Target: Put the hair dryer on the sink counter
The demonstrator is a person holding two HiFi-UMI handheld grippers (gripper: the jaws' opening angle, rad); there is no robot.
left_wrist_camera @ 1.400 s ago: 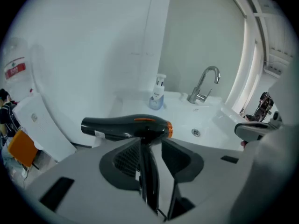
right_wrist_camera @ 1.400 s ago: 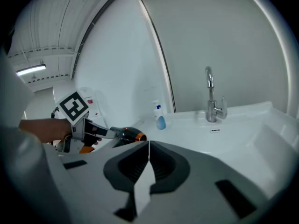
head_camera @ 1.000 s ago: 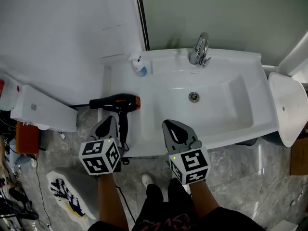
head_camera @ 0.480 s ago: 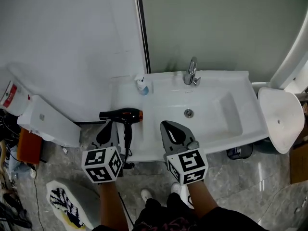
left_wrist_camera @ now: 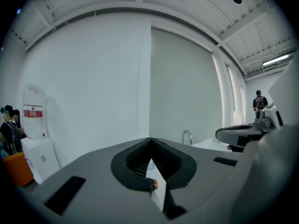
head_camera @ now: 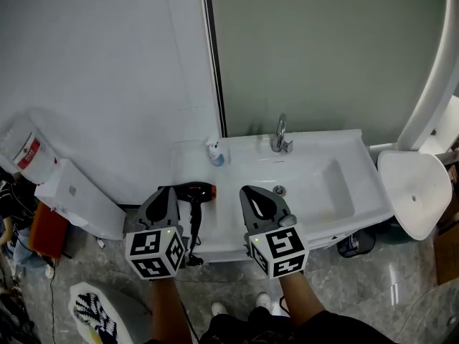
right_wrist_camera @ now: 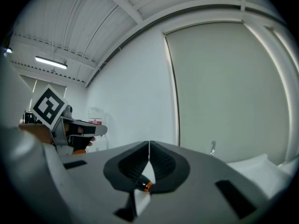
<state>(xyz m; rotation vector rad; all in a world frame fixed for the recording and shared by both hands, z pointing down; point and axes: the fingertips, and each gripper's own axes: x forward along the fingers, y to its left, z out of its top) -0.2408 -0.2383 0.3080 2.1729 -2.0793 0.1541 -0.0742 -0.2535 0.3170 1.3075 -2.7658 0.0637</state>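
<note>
At the far left, a water jug (head_camera: pixel 25 150) with a red label is mounted on a white dispenser (head_camera: pixel 79 201); its fill level cannot be determined. The left gripper (head_camera: pixel 166 192) is held over the front edge of the sink counter (head_camera: pixel 188 167), with its jaws fully closed and nothing between them. The hair dryer (head_camera: pixel 190 190) is laid on its side on the left part of the counter. It is partly covered by that gripper, and its orange-ringed nozzle is turned toward the basin (head_camera: pixel 319 185). Its cord (head_camera: pixel 192 258) is draped over the front edge. A small bottle (head_camera: pixel 214 154) with a blue lower part is placed at the counter's rear. The right gripper (head_camera: pixel 249 192) is likewise closed and empty. Further right, the faucet (head_camera: pixel 280 135), the drain (head_camera: pixel 279 190) in the basin and a white rounded fixture (head_camera: pixel 412 196) are seen.
</note>
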